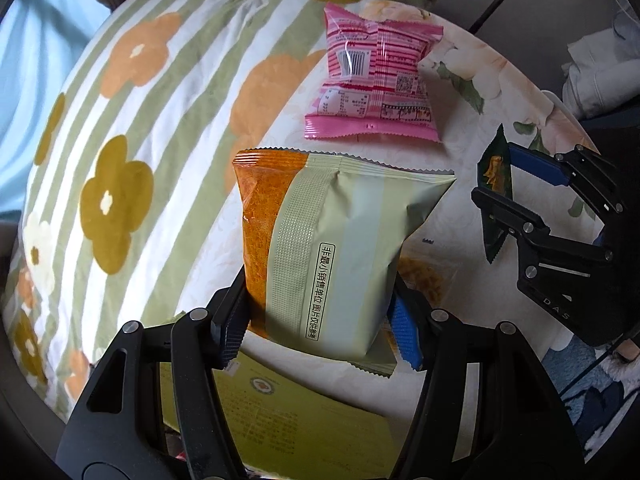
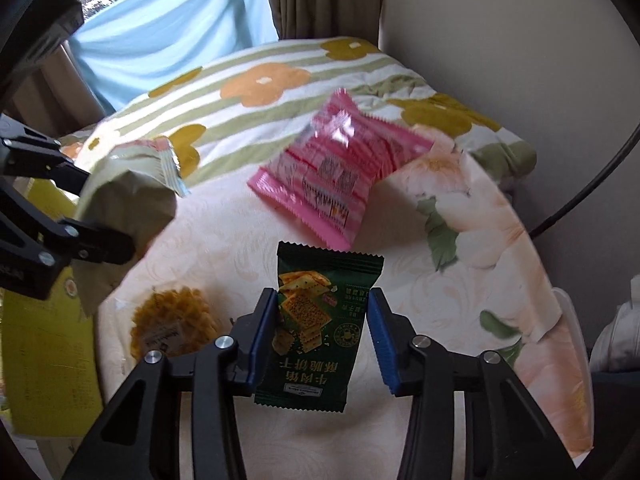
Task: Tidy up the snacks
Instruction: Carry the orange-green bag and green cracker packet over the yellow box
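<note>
A pale green and orange snack bag [image 1: 332, 240] hangs above the table, with my left gripper [image 1: 320, 320] shut on its lower part. The same bag [image 2: 128, 200] and left gripper [image 2: 92, 204] show at the left of the right wrist view. My right gripper [image 2: 322, 332] is shut on a dark green cracker packet [image 2: 316, 320], its blue pads pressing both sides. From the left wrist view, that right gripper [image 1: 508, 184] holds the green packet [image 1: 496, 172] clear of the cloth. A pink snack packet [image 1: 376, 80] [image 2: 332, 176] lies on the table beyond both.
A clear-wrapped yellow waffle snack [image 2: 172, 324] [image 1: 424, 276] lies on the floral tablecloth [image 2: 460, 220]. A yellow-green printed box [image 1: 300, 420] [image 2: 40, 360] sits at the near left. A flowered striped cushion [image 1: 140, 140] [image 2: 260, 80] borders the table's far side. White cloth [image 1: 600, 76] is at right.
</note>
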`<control>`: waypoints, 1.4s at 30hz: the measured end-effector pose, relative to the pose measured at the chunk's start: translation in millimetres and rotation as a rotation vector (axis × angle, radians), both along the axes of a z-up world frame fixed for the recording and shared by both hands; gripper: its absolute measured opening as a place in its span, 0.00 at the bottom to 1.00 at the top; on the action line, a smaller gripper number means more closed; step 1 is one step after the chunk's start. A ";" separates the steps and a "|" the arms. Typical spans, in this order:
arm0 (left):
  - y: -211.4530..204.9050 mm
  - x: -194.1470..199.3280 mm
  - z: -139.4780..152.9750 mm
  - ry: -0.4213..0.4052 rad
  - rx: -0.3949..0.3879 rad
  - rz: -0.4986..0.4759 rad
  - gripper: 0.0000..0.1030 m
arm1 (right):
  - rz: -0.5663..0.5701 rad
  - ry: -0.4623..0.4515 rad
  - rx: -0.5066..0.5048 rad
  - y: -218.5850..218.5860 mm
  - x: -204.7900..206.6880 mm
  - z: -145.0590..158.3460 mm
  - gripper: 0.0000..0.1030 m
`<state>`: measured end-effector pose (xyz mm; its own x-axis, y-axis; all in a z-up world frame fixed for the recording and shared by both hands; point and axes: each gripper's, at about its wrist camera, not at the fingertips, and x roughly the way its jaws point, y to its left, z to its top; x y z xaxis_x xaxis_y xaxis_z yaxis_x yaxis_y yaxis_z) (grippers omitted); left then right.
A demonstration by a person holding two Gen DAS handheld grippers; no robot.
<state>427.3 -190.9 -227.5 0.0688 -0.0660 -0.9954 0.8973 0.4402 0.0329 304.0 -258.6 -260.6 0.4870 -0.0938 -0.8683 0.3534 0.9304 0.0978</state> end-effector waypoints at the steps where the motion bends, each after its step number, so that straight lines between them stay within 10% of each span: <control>1: -0.7 -2.4 5.6 -0.007 -0.007 0.011 0.56 | 0.007 -0.013 0.002 -1.9 -0.9 6.3 0.40; 13: 25.1 -30.8 91.9 -0.119 -0.120 0.259 0.56 | 0.239 -0.196 -0.007 -6.7 -6.3 105.5 0.40; 23: 127.4 -51.5 146.9 -0.237 -0.183 0.591 0.56 | 0.557 -0.280 0.055 44.6 12.8 163.0 0.40; 42: 368.0 -51.2 100.3 -0.171 -0.232 0.943 0.56 | 0.756 -0.188 0.234 246.5 51.5 139.8 0.40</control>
<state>376.1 177.1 -127.2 0.3358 -0.1025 -0.9364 0.1667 0.9848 -0.0480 355.4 -12.1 -120.8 0.4854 0.4927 -0.7222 -0.4041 0.8590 0.3143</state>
